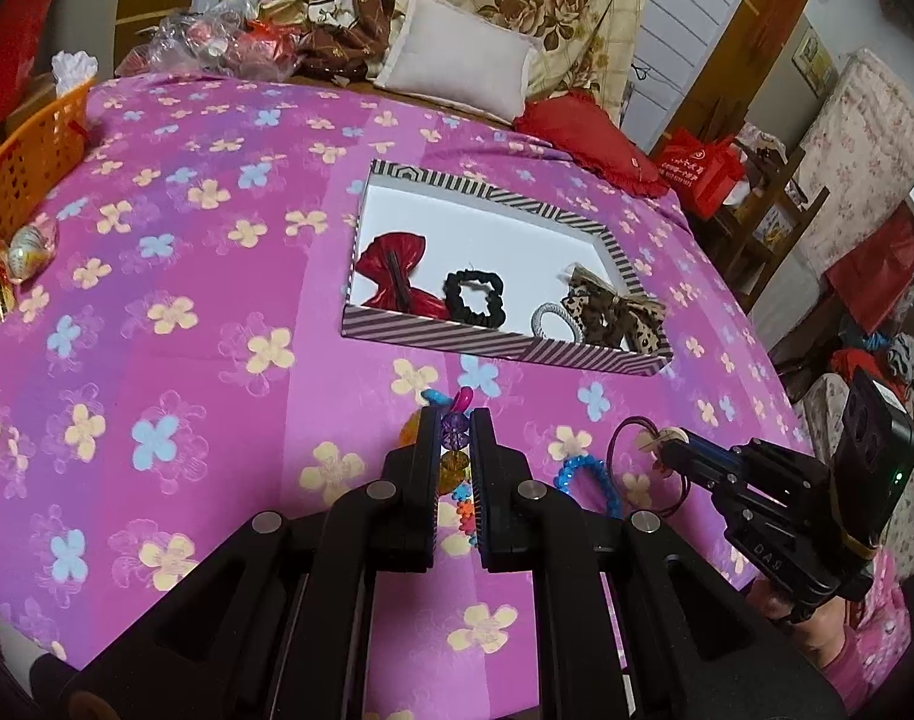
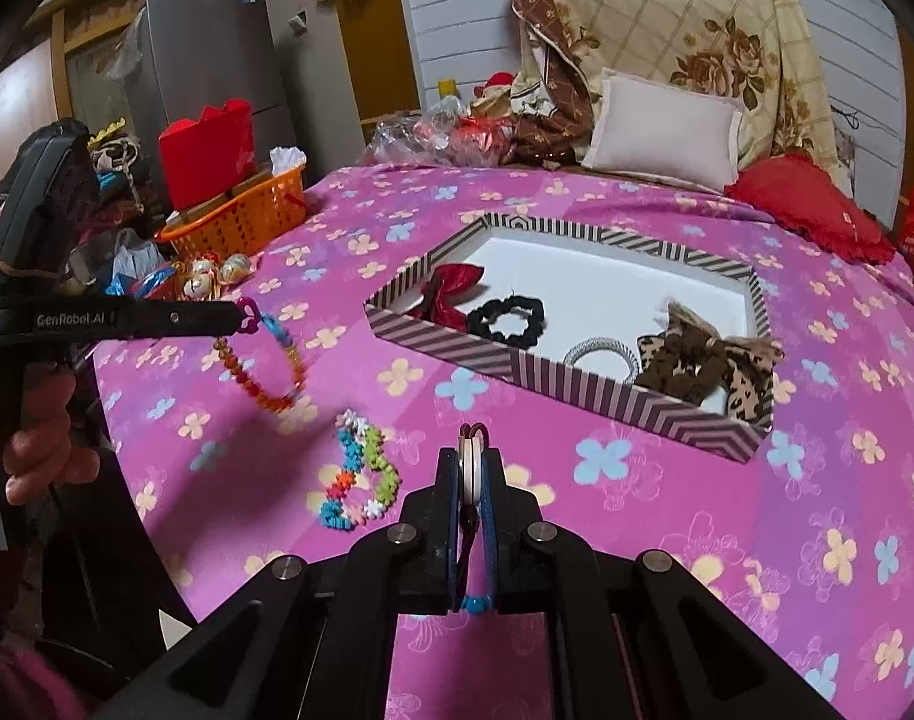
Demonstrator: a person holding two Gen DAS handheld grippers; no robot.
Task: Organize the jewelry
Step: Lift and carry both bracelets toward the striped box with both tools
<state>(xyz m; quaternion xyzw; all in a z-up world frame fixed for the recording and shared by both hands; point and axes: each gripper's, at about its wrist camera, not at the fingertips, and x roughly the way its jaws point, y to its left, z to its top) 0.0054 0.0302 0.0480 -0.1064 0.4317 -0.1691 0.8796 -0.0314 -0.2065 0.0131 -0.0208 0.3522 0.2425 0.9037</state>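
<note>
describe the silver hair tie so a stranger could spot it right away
Find the striped box on the pink flowered bedspread. Along its near wall lie four hair pieces in a row; the silver hair tie sits between the black scrunchie and the leopard bow. It is the only thin, plain, pale ring there.

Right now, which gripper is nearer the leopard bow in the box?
Right. The right gripper, shut on a cord loop, is just short of the box wall near the leopard bow. The left gripper, holding a bead bracelet, is farther left.
</note>
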